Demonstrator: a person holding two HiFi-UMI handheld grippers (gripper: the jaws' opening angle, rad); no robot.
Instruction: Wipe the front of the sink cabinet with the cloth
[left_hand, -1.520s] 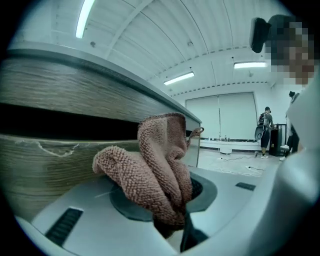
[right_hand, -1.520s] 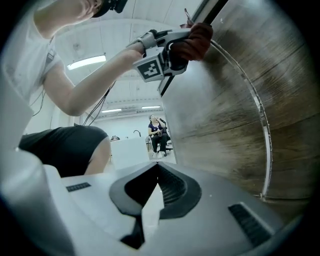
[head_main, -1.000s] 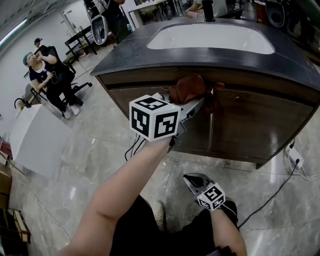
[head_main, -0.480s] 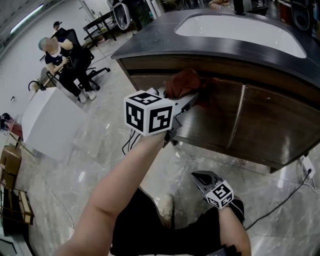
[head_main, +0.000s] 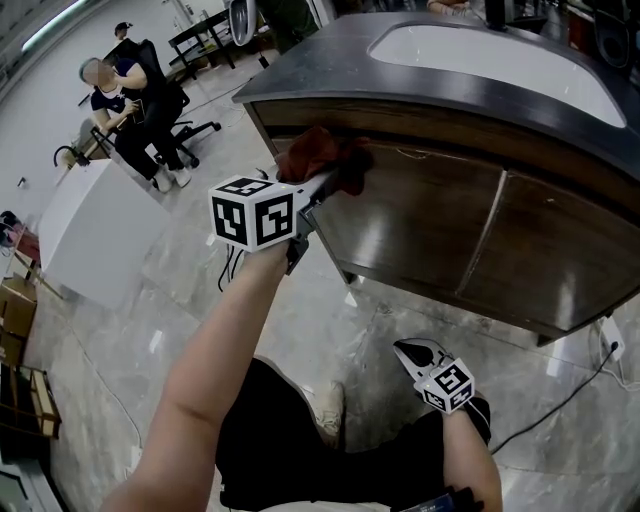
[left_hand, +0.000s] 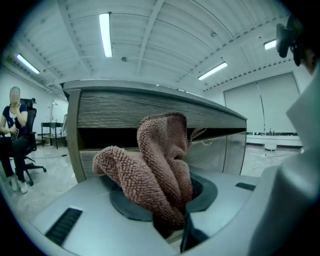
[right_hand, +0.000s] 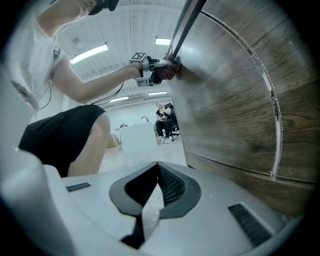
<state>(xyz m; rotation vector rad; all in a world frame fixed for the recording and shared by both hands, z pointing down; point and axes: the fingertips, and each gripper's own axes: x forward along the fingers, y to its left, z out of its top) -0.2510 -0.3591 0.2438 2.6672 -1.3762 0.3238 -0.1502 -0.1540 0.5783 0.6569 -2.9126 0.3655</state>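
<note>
The left hand-held gripper clenches the bunched cloth against the upper left corner of the sink cabinet front, just under the counter, to rub it, while the right hand-held gripper hangs closed, empty, out of the way

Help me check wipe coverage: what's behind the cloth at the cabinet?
Behind the cloth is the upper left corner of the cabinet front, just under the dark countertop. The patch of wood directly behind the cloth is covered, so its state can't be seen.
</note>
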